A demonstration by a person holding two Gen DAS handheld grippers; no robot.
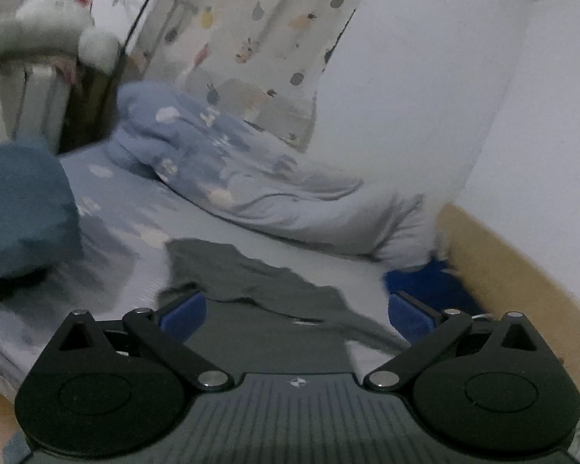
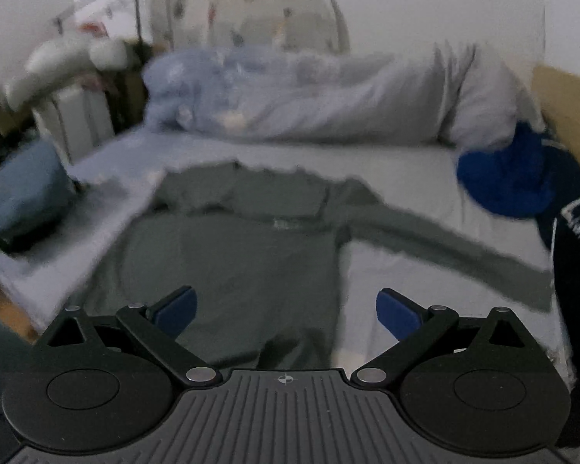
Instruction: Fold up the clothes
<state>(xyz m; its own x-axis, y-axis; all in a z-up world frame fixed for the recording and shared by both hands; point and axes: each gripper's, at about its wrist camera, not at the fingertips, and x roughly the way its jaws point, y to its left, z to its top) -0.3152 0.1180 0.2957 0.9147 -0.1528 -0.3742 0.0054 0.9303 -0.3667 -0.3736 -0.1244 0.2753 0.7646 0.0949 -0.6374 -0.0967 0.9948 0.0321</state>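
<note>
Ahead of my right claw (image 2: 286, 311), its blue pads spread wide and holding nothing, a dark grey long-sleeved cotton top (image 2: 232, 255) lies flat on the pale blue bedsheet (image 2: 398, 162). Its body runs lengthwise away from the claw, collar at the far end, one sleeve (image 2: 444, 239) stretched out to the claw's right. My left claw (image 1: 295, 315), equally wide and empty, hangs over the top's crumpled far edge (image 1: 251, 274). I judge the outstretched sleeve nearer my right claw.

Bed (image 2: 398, 162); crumpled pale-blue duvet (image 2: 309, 96) far ahead of claw; blue pillow (image 2: 23, 189) ahead-left; patterned curtain (image 1: 259, 27) behind; wooden bed frame (image 1: 514, 266) right.
</note>
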